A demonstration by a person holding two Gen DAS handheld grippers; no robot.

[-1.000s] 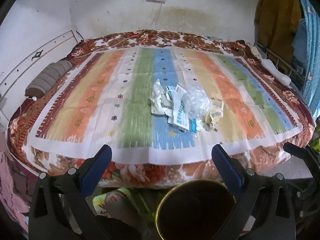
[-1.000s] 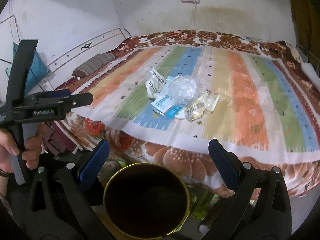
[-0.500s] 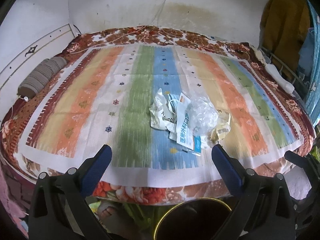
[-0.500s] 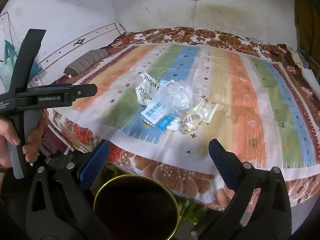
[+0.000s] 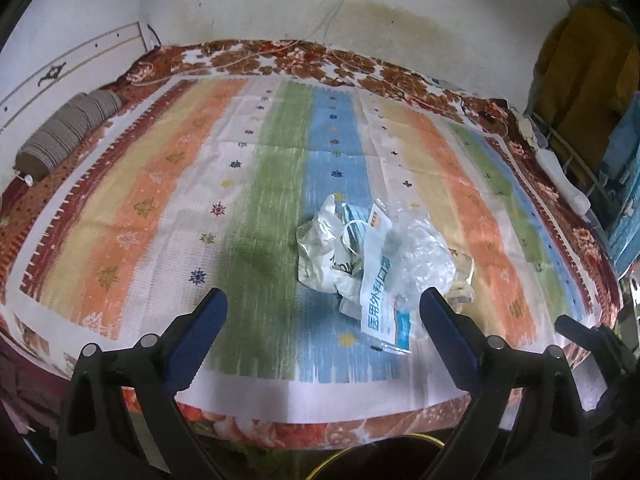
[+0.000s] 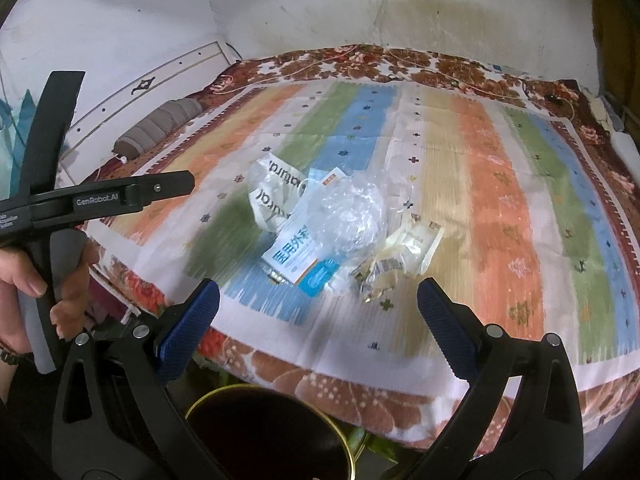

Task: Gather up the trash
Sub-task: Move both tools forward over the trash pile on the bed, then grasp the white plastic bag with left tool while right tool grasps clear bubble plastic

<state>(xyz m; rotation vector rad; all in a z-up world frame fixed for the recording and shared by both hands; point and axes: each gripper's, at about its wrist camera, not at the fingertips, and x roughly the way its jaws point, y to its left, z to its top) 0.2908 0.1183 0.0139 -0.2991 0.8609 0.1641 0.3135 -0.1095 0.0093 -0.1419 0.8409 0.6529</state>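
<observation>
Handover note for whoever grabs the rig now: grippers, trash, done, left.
Left gripper: open, empty, hovering over the near edge of the bed.
Right gripper: open, empty, beside it.
Trash pile sits mid-bed on the striped cover: crumpled white bag, blue-and-white mask packet, clear plastic wad, small yellowish wrappers.
Gold-rimmed bin is on the floor below the right gripper.
Done: nothing picked.
Left: grab each piece, drop it in the bin.
</observation>
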